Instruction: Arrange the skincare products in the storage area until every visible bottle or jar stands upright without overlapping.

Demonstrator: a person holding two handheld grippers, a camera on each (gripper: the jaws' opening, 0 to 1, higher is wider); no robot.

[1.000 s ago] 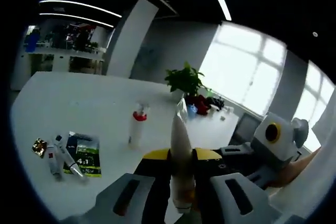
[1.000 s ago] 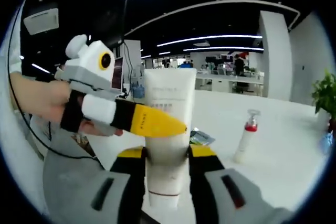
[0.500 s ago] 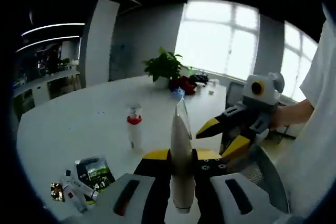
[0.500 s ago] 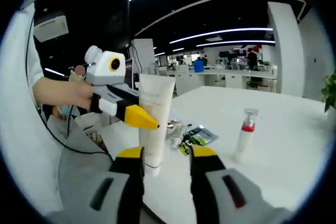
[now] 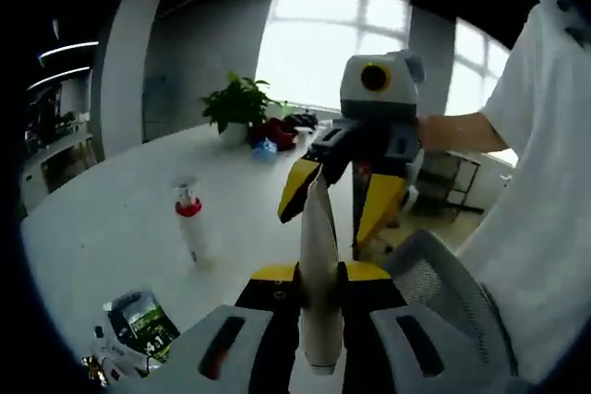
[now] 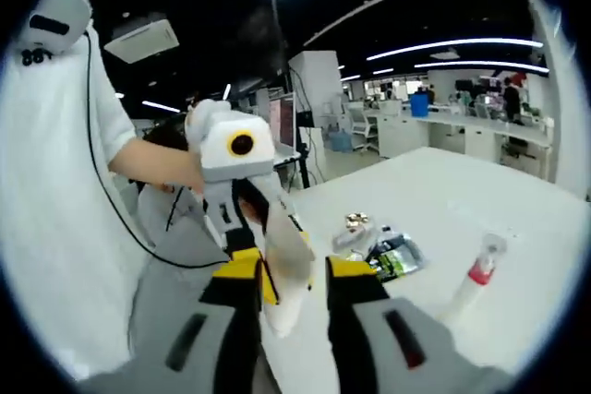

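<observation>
Tube (image 5: pixel 319 274) clamped in left gripper (image 5: pixel 319 306), off table (image 5: pixel 111 219) edge

The white tube (image 5: pixel 319 297) I hold stands edge-on at the bottom centre of my left gripper view, crimped end up. A white spray bottle with a red collar (image 5: pixel 190 231) stands upright left of centre. Small tubes (image 5: pixel 109 357) and a green sachet (image 5: pixel 148 322) lie flat at lower left.
</observation>
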